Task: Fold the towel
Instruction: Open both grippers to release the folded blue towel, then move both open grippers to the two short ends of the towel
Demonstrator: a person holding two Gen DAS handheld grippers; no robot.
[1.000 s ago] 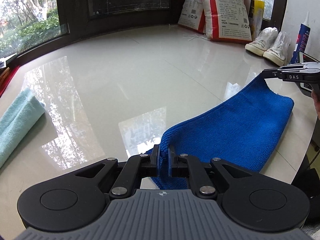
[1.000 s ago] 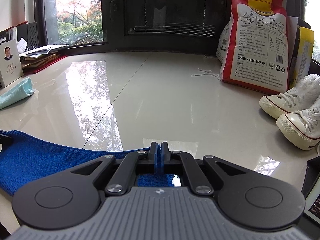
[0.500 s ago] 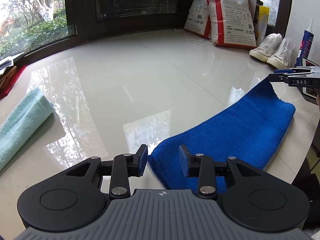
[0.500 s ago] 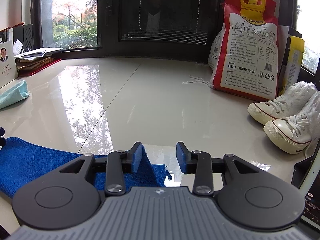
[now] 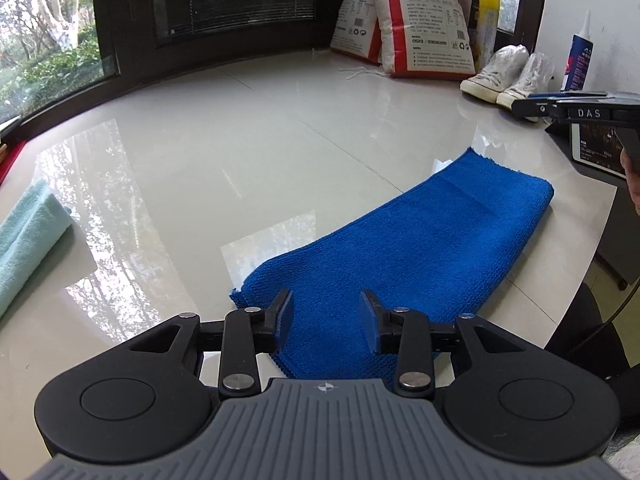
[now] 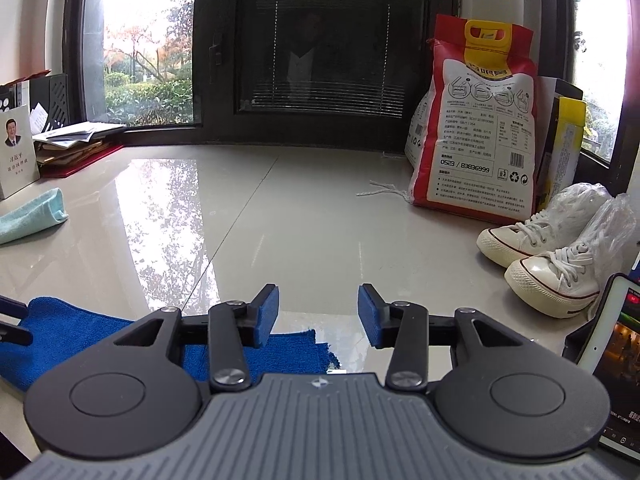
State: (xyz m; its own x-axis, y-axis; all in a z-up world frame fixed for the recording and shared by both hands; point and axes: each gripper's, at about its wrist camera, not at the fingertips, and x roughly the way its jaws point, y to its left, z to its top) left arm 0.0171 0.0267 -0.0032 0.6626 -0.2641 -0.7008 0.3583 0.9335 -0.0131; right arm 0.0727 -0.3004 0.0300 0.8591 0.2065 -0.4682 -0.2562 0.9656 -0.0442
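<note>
Glossy table carries the towel, folded flat at its near edge; both grippers, left and right, gape empty. Slick stone could let the fold slide when regrasped.

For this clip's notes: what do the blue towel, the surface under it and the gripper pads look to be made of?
Blue towel: looks like microfiber terry, matte, with a fine looped weave and slightly frayed corners. Tabletop: glossy polished stone or large glazed tile, judging by mirror-like window reflections and thin seam lines; which one is unclear. Pads on the right gripper: blue, finely ridged, probably rubber or soft plastic.
</note>
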